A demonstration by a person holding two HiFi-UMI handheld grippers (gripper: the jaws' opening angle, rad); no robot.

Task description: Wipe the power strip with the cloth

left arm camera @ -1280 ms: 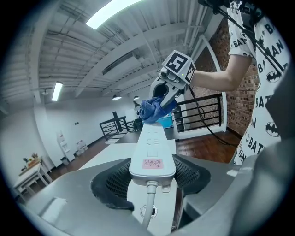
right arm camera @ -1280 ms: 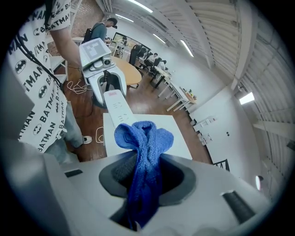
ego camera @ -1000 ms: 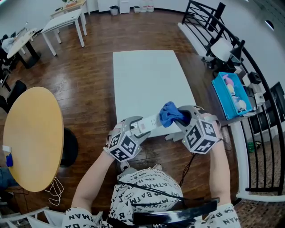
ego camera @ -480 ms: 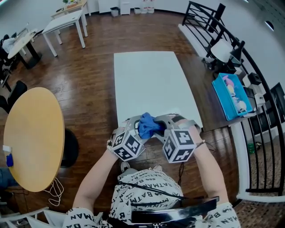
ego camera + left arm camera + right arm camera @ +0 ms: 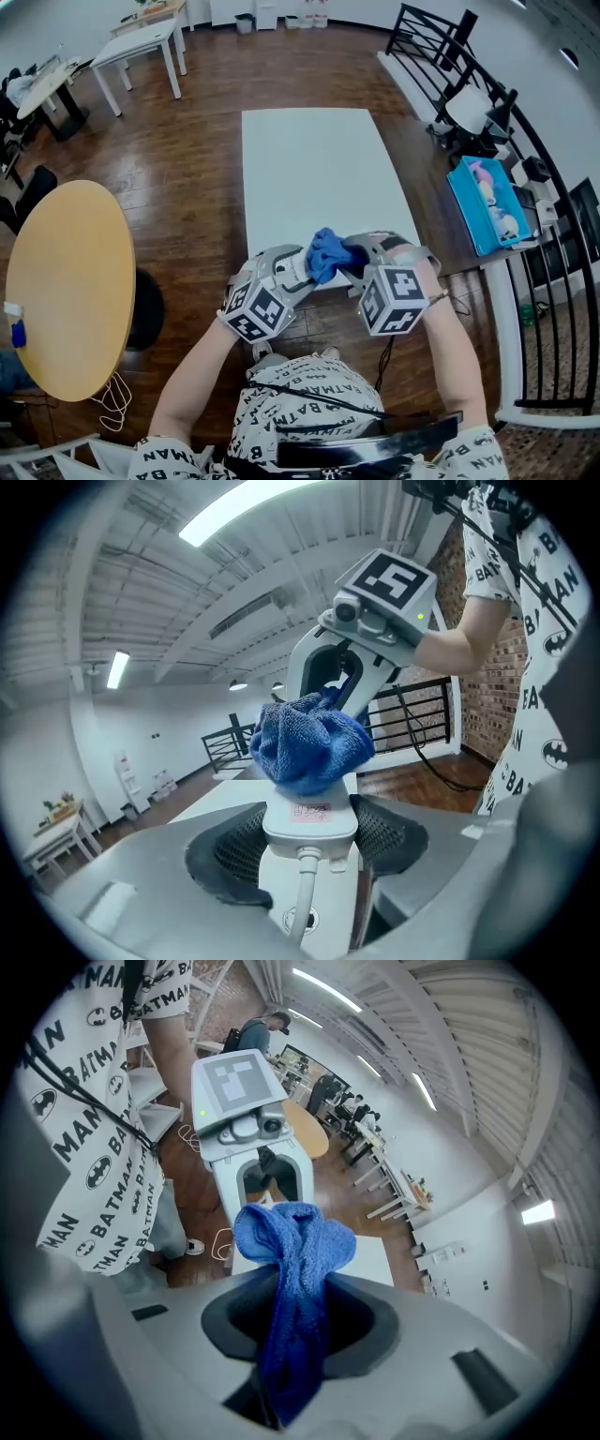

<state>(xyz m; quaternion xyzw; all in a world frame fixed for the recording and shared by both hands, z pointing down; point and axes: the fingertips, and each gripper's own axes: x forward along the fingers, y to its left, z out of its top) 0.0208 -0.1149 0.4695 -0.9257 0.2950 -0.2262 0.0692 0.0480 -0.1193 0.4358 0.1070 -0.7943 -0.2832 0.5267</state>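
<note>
A white power strip point(image 5: 309, 841) with its cord is clamped by its near end between the pads of my left gripper point(image 5: 309, 834), held above the near edge of the white table point(image 5: 314, 169). A bunched blue cloth point(image 5: 309, 742) rests on top of the strip. My right gripper point(image 5: 298, 1321) is shut on the blue cloth point(image 5: 292, 1288), whose folds bulge out past the jaws. In the head view the cloth point(image 5: 328, 255) sits between the left gripper point(image 5: 292, 270) and the right gripper point(image 5: 356, 261), covering most of the strip point(image 5: 298, 266).
A round wooden table point(image 5: 66, 286) stands to the left. A black railing point(image 5: 506, 122) and a blue bin point(image 5: 489, 199) are on the right. Small white tables point(image 5: 141, 47) stand far back on the wooden floor.
The right gripper carried the cloth leftward along the strip towards the left gripper, then back slightly to the right. The left gripper has kept its hold on the strip.
</note>
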